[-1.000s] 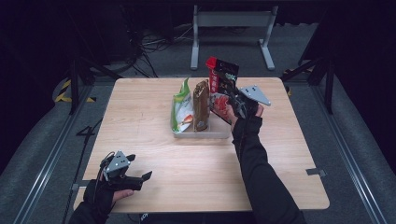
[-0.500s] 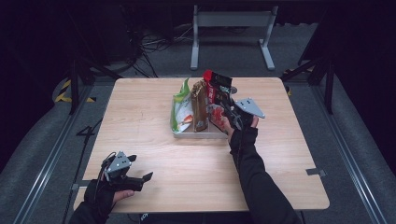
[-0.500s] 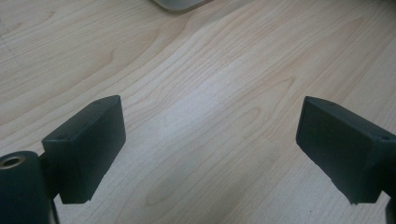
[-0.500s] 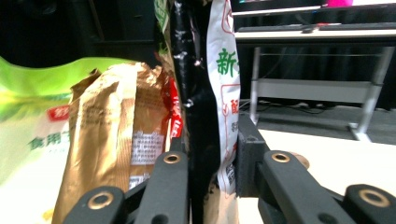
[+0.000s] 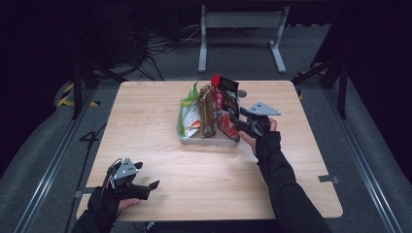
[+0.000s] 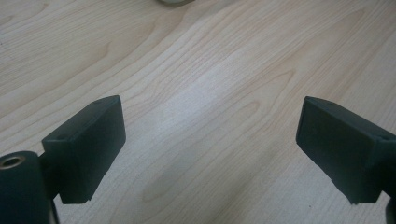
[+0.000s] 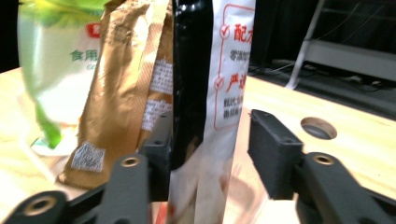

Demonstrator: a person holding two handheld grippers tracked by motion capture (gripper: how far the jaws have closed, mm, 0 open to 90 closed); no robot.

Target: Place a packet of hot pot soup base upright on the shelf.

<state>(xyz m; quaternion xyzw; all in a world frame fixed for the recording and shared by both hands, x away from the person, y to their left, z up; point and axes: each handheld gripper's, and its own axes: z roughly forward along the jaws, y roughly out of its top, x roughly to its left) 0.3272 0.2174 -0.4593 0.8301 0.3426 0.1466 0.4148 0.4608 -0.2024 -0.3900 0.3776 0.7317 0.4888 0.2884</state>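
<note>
A shallow clear tray [image 5: 204,142] at mid-table holds three pouches standing on edge: green-and-white [image 5: 188,114], brown [image 5: 207,111], and red, black and white [image 5: 224,99]. My right gripper [image 5: 233,119] is at the tray's right end, level with that last pouch. In the right gripper view the pouch [image 7: 219,70] stands between the jaws of my right gripper [image 7: 210,144], which have just been opening. A gap separates it from the right pad [image 7: 273,149]. My left gripper [image 5: 147,175] rests near the front left corner, and its jaws [image 6: 210,144] are open over bare wood.
The wooden table [image 5: 160,145] has a small round hole [image 5: 241,93] behind the tray. A grey metal frame [image 5: 240,22] stands on the floor beyond the far edge. Floor rails run along both sides.
The right hand has come down and nearer, lowering the red-and-black pouch into the tray beside the brown one. Its jaws have spread apart. The left hand has stayed put.
</note>
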